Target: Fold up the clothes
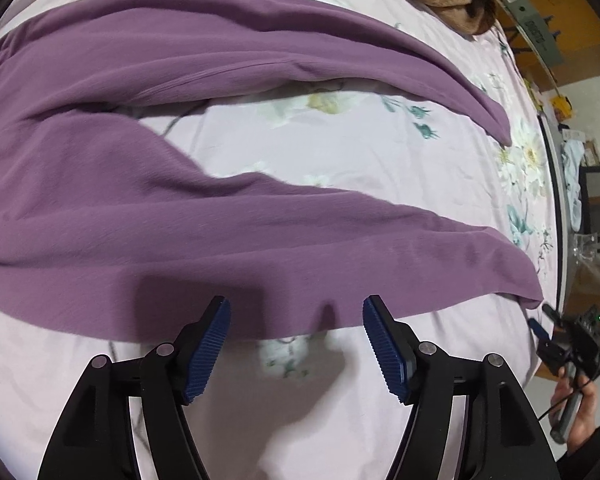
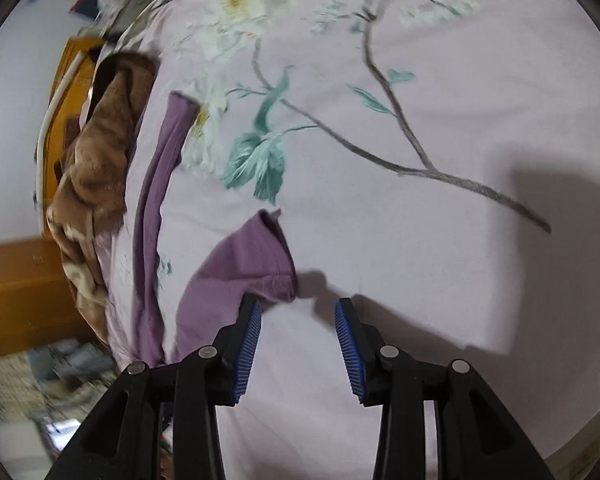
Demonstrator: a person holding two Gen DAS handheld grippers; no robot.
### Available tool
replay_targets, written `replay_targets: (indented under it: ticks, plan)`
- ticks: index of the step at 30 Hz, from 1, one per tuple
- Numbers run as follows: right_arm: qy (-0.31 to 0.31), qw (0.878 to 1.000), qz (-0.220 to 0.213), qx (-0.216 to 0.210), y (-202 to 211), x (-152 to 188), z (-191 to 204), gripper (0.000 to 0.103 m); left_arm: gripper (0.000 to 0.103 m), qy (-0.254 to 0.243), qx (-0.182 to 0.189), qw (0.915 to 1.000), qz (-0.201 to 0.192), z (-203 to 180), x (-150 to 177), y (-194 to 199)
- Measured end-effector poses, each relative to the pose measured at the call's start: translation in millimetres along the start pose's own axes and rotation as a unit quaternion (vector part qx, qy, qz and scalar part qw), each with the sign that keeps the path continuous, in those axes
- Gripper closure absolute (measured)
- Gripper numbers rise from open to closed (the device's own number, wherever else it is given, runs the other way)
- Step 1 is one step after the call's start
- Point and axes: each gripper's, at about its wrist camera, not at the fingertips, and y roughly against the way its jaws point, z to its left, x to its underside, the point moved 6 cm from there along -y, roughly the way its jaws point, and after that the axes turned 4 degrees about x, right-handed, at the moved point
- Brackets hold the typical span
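**Both grippers wide over the purple trousers**

Here's the left gripper [image 1: 296,308], jaws spread apart, nothing between the ribbed blue pads [image 1: 204,352], poised right at the near hem line of the purple trousers [image 1: 140,216]. The garment lies flat across the floral bedsheet [image 1: 340,160], two legs fanning out to the right with a wedge of bare sheet between them. The near leg tapers to a cuff close to the bed's right edge; the far leg ends short of that edge too. Soft, matte fabric, gentle ripples, one small pucker just ahead of the gripper.

Plenty of open sheet below the near leg, pale lilac, smooth, printed with white blossoms and teal leaves.

Over to the right gripper [image 2: 298,304], jaws also standing apart, empty. Its left pad sits just beside the near cuff [image 2: 260,264], which is rumpled and folded over on itself; whether they touch I can't tell. To the right, a broad clear stretch of sheet.

A brown plush blanket [image 2: 96,168] is heaped at the bed's far edge. In the left view, a hand [image 1: 580,412] holds the other gripper past the bed's right edge.
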Motion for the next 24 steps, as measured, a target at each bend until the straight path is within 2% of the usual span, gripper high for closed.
replay_targets:
  ticks: [2,6,9,12,15,18,20,24]
  plan:
    - [-0.017,1.0,0.0,-0.023,-8,-7,1,0.062,0.032,-0.003,0.0,1.0,0.001,-4,0,-3]
    - [-0.075,0.995,0.034,-0.06,-24,3,-5,0.062,0.031,-0.001,0.001,1.0,0.005,-8,5,-6]
    - [-0.14,0.984,0.019,-0.107,-24,3,-13,0.062,0.031,-0.003,0.002,1.0,0.005,-9,9,-7]
    - [-0.174,0.978,0.012,-0.112,-33,-8,-17,0.062,0.031,-0.007,0.002,1.0,0.006,-11,11,-10]
    - [-0.139,0.985,0.049,-0.094,-54,-12,0,0.066,0.031,-0.01,0.005,0.9999,0.003,-15,13,-11]
    - [-0.088,0.991,0.076,-0.067,-64,-8,17,0.084,0.031,-0.023,-0.007,0.9997,-0.002,-19,14,-10]
    - [-0.057,0.994,0.076,-0.049,-64,-6,26,0.092,0.031,-0.039,-0.027,0.9988,-0.009,-23,13,-8]
    - [0.009,1.0,0.015,-0.019,-36,-17,42,0.092,0.031,-0.068,-0.063,0.9954,-0.023,-31,7,-2]
